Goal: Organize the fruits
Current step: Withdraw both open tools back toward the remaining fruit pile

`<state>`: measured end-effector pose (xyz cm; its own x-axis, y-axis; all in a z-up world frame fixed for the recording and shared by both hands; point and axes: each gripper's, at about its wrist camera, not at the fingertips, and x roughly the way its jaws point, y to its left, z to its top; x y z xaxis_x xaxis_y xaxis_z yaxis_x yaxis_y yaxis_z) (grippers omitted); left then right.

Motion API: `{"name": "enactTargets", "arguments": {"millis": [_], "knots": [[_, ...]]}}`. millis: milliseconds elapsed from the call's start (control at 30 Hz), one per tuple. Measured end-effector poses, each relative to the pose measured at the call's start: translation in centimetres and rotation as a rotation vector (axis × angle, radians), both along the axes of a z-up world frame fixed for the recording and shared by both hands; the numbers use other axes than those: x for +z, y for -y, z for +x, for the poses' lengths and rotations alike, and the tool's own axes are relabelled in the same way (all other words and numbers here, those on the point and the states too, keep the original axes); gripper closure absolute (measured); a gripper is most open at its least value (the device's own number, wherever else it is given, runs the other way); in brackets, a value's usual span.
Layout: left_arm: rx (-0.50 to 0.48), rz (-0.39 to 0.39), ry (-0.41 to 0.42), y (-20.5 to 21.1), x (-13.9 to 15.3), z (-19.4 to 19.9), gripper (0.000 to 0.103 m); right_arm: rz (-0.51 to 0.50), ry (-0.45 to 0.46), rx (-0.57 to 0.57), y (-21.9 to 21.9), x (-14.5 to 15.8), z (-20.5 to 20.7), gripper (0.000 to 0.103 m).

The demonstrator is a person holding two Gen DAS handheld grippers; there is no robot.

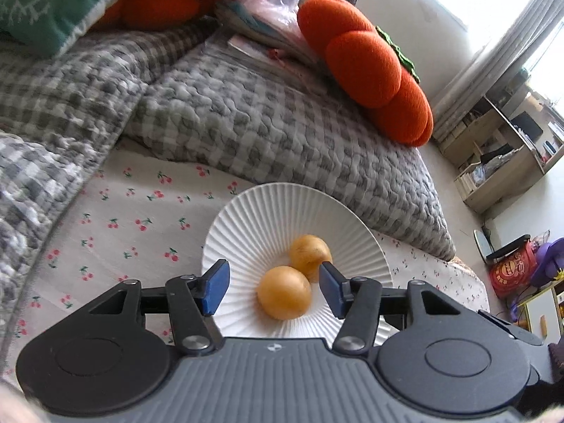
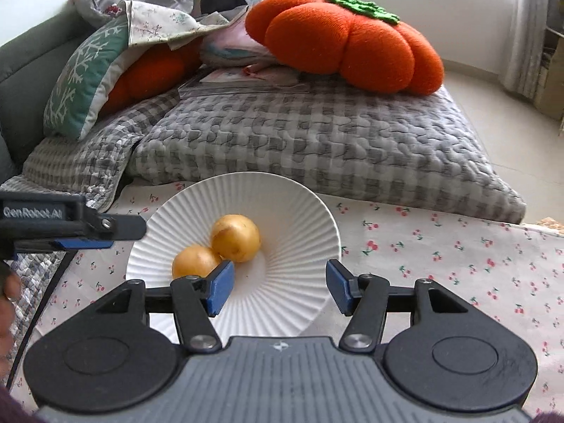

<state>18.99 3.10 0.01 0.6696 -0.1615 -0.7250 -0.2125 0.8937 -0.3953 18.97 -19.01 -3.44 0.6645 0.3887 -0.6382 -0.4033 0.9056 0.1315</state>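
Two yellow fruits sit side by side and touching in the white ribbed plate [image 2: 303, 208], which rests on a cherry-print cloth [image 2: 440, 246]. The nearer fruit [image 1: 283, 297] lies just in front of the farther fruit [image 1: 310, 255], both near the plate's middle.

The left gripper [image 1: 274, 287] hangs over the near rim with its blue pads apart; the nearer fruit shows in the gap between them, but neither pad presses on it. The right gripper [image 2: 280, 287] hovers over the plate's near side, its fingers likewise spread, with only bare plate between them and the fruits just off to its left. From the right wrist view, the left gripper's black finger reaches in from the left edge, above the plate's rim.

Behind the plate lies a grey checked quilt [image 2: 317, 141], and on it an orange pumpkin-shaped cushion [image 2: 345, 42].
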Motion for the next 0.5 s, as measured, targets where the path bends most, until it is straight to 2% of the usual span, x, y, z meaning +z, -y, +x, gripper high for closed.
{"name": "enactTargets", "arguments": {"millis": [167,233,300,400,500], "knots": [[-0.021,0.063,0.005,0.6,1.4,-1.7,0.050,0.055,0.000,0.008,0.1,1.2,-1.7,0.048],[-0.031,0.093,0.006,0.9,1.9,-2.8,0.040,0.049,0.017,0.026,-0.3,1.6,-2.8,0.046],[-0.043,0.131,0.011,1.2,2.4,-4.0,0.035,0.054,0.035,0.044,-0.6,2.0,-4.0,0.040],[-0.056,0.195,0.010,1.6,2.9,-6.0,0.031,0.067,0.038,0.074,-1.1,2.5,-5.7,0.036],[-0.066,0.218,0.011,1.7,3.1,-8.1,0.029,0.063,0.045,0.092,-1.7,3.0,-7.3,0.033]]}}
